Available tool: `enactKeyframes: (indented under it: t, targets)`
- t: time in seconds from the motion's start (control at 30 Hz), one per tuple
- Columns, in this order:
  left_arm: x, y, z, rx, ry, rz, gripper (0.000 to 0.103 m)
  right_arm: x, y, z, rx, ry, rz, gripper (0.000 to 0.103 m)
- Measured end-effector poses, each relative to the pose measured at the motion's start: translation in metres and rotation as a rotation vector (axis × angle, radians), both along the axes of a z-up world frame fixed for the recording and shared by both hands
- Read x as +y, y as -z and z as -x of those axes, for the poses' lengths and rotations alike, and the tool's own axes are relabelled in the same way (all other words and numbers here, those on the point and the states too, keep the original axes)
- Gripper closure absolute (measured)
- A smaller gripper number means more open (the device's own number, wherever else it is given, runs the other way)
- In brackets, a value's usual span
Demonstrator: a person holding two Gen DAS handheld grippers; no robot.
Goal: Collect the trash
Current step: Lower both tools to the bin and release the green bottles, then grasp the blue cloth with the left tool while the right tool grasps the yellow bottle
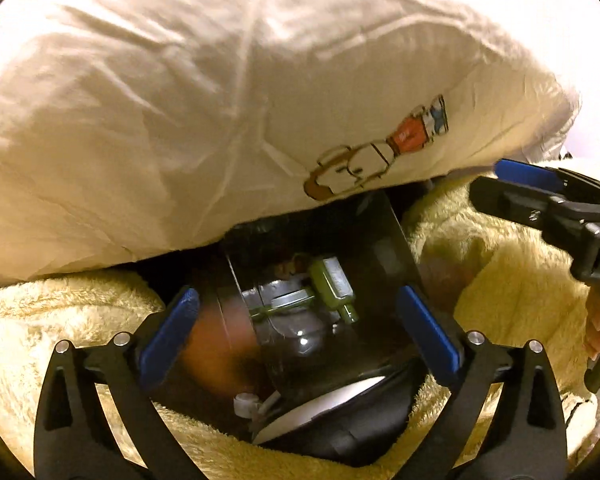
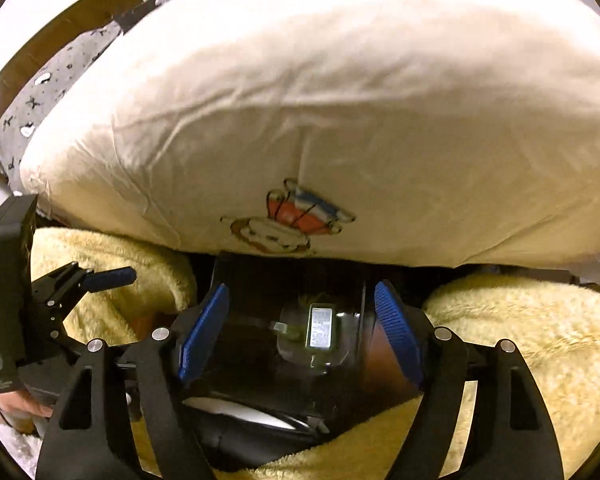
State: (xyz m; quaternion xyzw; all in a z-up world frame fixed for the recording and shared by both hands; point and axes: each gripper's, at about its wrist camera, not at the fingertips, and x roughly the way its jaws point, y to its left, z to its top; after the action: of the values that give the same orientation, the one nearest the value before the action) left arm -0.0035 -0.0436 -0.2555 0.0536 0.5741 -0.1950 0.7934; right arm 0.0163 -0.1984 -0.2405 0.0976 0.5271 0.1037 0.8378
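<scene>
Trash bin: a dark, box-shaped container [image 1: 384,240] sits low in the centre of both wrist views, sunk among bedding, its open top facing the cameras.
Trash inside: a small green bottle with a pale label [image 1: 334,286] lies tilted in the bin, centre of the left wrist view; in the right wrist view it [image 2: 320,328] shows label-up, just below centre. Beside it is a clear glass jar with a metal lid [image 1: 292,320]. Other contents are too dark to tell.
White rim: a pale curved edge [image 1: 320,404] crosses the bin's near side, lower centre of the frame; what it belongs to is unclear.
Left gripper: [image 1: 300,332] its blue-padded fingers [image 1: 168,332] stand wide apart on either side of the bin opening, with nothing between them. It also appears at the left edge of the right wrist view [image 2: 100,280].
Right gripper: [image 2: 300,336] jaws spread wide over the same opening, clasping nothing. It enters the left wrist view from the right edge [image 1: 540,196].
Surface: a fluffy yellow blanket [image 1: 60,320] bunches around the bin on both sides and in front.
Pillow: a large cream pillow [image 1: 180,120] with a cartoon print [image 1: 380,156] fills the upper half, overhanging the bin's far edge.
Room: grey patterned fabric [image 2: 40,92] and a brown board [image 2: 80,20] show in the upper left of the right wrist view.
</scene>
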Motion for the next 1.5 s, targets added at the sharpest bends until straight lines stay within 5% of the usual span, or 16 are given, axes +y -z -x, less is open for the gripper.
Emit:
enactKeyframes:
  t: [0.37, 0.67, 0.87, 1.1, 1.23, 1.5]
  targets:
    - [0.033, -0.065, -0.014, -0.216, -0.084, -0.034, 0.008, -0.006, -0.074, -0.009, -0.231, 0.014, 0.086, 0.024]
    - [0.049, -0.127, -0.055, -0.399, -0.144, -0.024, 0.008, -0.004, -0.116, -0.061, -0.397, 0.061, 0.165, 0.021]
    - [0.052, -0.135, -0.102, -0.408, -0.188, 0.011, 0.008, -0.008, -0.115, -0.106, -0.392, 0.052, 0.165, 0.018]
    - [0.047, -0.136, -0.162, -0.454, -0.251, -0.048, 0.009, 0.0, -0.105, -0.165, -0.355, 0.029, 0.181, 0.018]
    - [0.048, -0.132, -0.193, -0.432, -0.263, -0.044, 0.009, 0.004, -0.102, -0.188, -0.347, 0.022, 0.177, 0.007]
    - [0.049, -0.132, -0.234, -0.388, -0.29, 0.017, 0.009, 0.006, -0.097, -0.23, -0.31, 0.024, 0.189, 0.007]
